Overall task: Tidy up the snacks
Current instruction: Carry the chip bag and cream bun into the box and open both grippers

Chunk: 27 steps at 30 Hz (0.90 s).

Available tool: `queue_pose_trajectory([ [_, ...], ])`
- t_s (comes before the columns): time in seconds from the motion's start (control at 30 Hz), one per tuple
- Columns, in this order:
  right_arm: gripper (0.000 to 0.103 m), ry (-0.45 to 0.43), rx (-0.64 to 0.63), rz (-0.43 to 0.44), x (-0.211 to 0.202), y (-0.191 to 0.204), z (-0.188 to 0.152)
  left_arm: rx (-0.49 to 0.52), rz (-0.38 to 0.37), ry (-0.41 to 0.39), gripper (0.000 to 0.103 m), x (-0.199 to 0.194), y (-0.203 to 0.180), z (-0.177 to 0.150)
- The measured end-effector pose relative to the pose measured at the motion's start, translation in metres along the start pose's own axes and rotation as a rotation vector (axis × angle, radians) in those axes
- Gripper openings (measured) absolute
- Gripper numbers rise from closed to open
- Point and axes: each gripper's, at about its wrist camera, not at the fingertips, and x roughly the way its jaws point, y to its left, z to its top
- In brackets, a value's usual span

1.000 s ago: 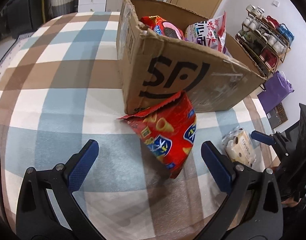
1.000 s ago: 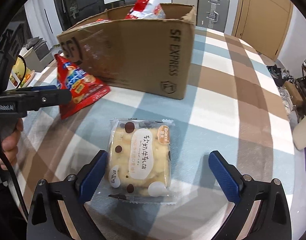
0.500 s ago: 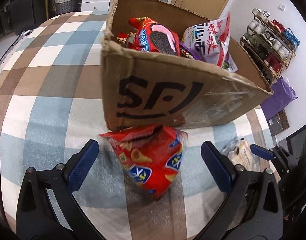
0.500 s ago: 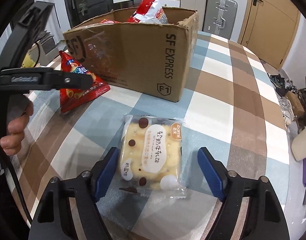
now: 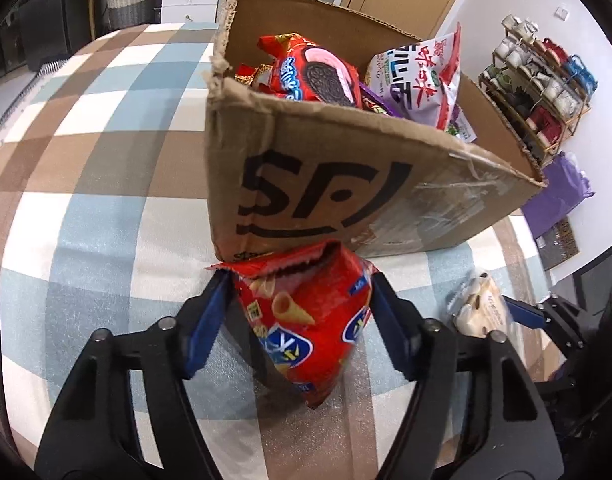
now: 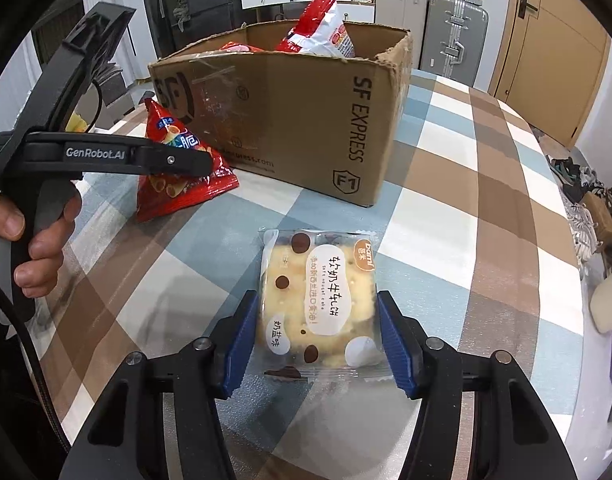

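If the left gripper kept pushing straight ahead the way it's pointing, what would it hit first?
Probably the cardboard box: its printed front wall stands just beyond the red snack bag that the left gripper has just been closing on. Depth is hard to judge.

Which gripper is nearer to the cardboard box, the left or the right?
Left. The left gripper has just closed onto the red snack bag right at the foot of the cardboard box. The right gripper, just closed on the nougat cake packet, sits farther back.

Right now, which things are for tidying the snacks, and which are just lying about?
For the job:
- red snack bag, squeezed between the left gripper fingers
- nougat cake packet, squeezed between the right gripper fingers
- cardboard box holding snacks

Just lying about:
- suitcases
- shoe rack
- wicker basket
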Motion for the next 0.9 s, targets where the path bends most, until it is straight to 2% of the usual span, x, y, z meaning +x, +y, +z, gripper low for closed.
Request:
queue_pose_trajectory([
  [0.3, 0.058, -0.041, 0.029, 0.055, -0.007, -0.008, 0.004, 0.032, -0.056, -0.021, 0.044, -0.015, -0.001, -0.009],
  [0.9, 0.058, -0.158, 0.097, 0.079, -0.036, -0.008, 0.014, 0.076, -0.115, -0.126, 0.042, -0.067, -0.006, -0.017],
])
